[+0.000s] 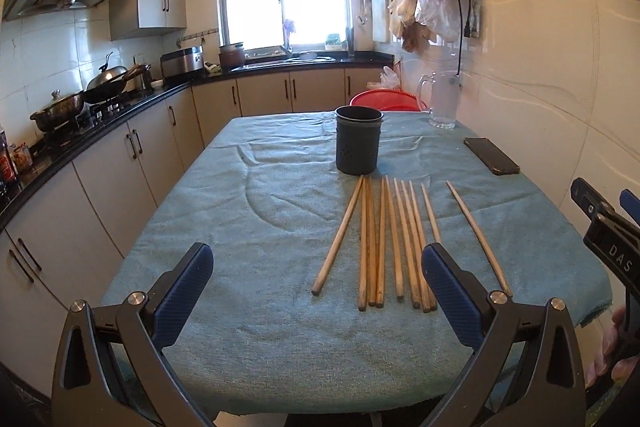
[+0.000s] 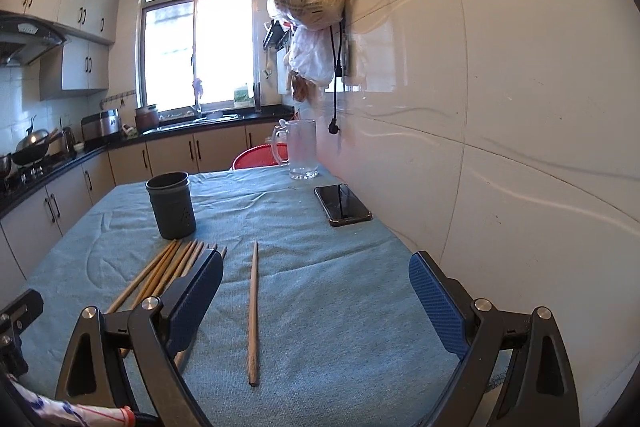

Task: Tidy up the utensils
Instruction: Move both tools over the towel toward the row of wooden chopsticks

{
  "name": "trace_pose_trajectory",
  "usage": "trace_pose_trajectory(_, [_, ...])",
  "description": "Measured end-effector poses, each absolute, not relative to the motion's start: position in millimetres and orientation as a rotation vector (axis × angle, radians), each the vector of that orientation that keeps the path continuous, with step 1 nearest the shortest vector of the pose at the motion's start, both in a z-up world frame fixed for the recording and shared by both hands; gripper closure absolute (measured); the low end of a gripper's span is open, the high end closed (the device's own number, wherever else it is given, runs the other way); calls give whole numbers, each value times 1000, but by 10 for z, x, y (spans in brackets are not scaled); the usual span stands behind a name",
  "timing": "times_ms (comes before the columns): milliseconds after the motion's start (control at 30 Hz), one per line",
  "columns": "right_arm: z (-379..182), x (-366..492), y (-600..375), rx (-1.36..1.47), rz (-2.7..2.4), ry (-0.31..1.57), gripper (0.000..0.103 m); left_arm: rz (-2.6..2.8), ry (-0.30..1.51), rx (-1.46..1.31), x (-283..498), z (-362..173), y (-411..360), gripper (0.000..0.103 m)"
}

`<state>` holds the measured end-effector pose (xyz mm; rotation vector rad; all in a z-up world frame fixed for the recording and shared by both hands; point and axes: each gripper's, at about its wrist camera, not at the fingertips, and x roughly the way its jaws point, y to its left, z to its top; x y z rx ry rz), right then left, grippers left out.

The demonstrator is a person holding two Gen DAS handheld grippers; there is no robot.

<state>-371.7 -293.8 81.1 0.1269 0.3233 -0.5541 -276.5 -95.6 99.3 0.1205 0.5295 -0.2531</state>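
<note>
Left gripper (image 1: 318,287) jaws spread wide, low centre of frame; its right finger (image 1: 452,291) hides near ends of some chopsticks (image 1: 384,243). Right gripper (image 2: 316,299) jaws spread; lone chopstick (image 2: 253,311) lies between them, untouched. Teal cloth (image 1: 260,195) bare at left of frame. Dark holder (image 1: 357,140) upright just beyond chopstick tips. Phone (image 2: 342,203), glass mug (image 2: 301,149) near tiled wall, upper right.

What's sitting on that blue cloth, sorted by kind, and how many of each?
Wooden chopsticks: 10
Dark utensil holder: 1
Glass mug: 1
Black phone: 1
Total: 13
</note>
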Motion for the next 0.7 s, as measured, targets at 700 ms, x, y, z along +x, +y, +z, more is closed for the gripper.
trace_pose_trajectory(700, [727,-3294,-2942,91,-430,414,8,-179,570,121,-2422,864,-954,0])
